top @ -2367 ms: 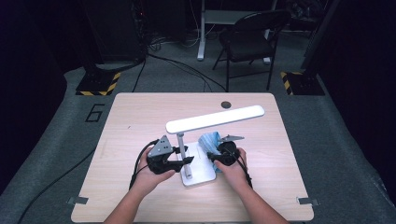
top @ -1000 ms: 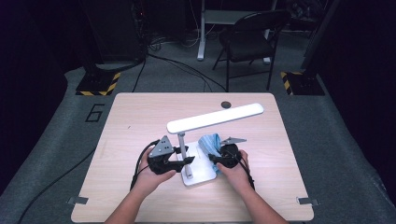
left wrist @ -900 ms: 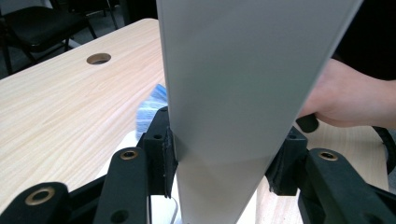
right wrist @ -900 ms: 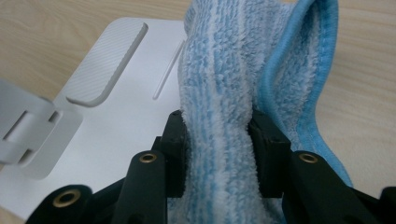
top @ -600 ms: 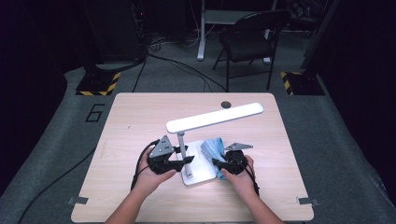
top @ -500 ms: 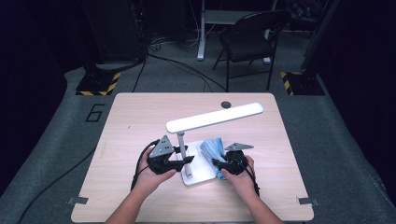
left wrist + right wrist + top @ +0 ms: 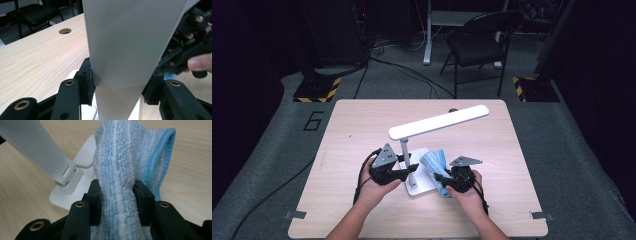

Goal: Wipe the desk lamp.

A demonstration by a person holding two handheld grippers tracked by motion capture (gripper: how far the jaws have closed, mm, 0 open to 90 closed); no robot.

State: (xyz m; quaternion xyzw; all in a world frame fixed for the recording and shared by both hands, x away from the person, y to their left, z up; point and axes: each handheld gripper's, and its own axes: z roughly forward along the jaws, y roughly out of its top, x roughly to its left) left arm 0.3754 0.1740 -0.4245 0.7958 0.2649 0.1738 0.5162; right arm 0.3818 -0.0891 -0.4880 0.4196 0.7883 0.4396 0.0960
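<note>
Left gripper (image 7: 120, 82) clamps lamp post (image 7: 120, 50); right gripper (image 7: 117, 195) pinches blue cloth (image 7: 125, 157) over lamp base (image 7: 82, 160).

From above, the left gripper (image 7: 408, 170) covers the foot of the lamp (image 7: 437, 121) post, and the cloth (image 7: 435, 168) hides part of the base. In the left gripper view the post runs off the top and bottom edges. In the right gripper view the cloth's lower end is cut off. The person's forearms leave the high view at the bottom.
</note>
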